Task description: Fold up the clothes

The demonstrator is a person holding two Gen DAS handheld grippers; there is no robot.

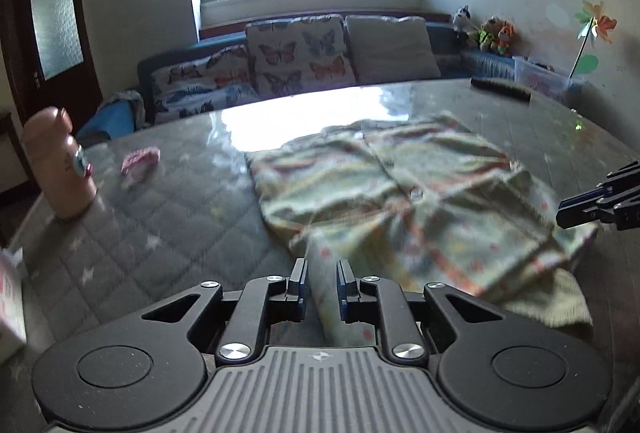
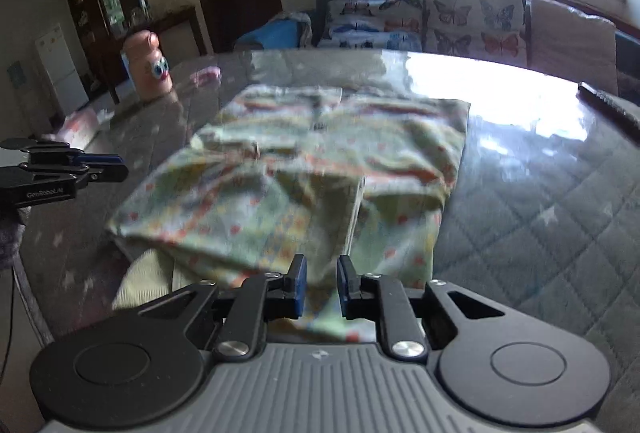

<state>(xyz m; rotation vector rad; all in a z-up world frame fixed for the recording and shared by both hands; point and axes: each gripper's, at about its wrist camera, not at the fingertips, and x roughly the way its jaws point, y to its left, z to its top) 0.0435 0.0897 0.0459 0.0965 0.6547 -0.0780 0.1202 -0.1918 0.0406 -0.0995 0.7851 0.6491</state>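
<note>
While both grippers, left gripper and right gripper, clench the patterned shirt (blurred), a pink bottle stands left of it on the glossy quilted surface, sofa beyond.

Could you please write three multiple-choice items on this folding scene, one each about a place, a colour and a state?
1. Where does the pink bottle stand relative to the patterned garment, seen from the left wrist?
A. to its left
B. on top of it
C. to its right

2. What is the garment's main colour?
A. navy
B. pale green
C. black

3. What lies between the fingers of the left gripper?
A. the bottle
B. nothing
C. garment cloth

Answers:
1 A, the bottle stands at the table's left edge.
2 B, light green with orange marks.
3 C, a fold of cloth runs between them.
</note>
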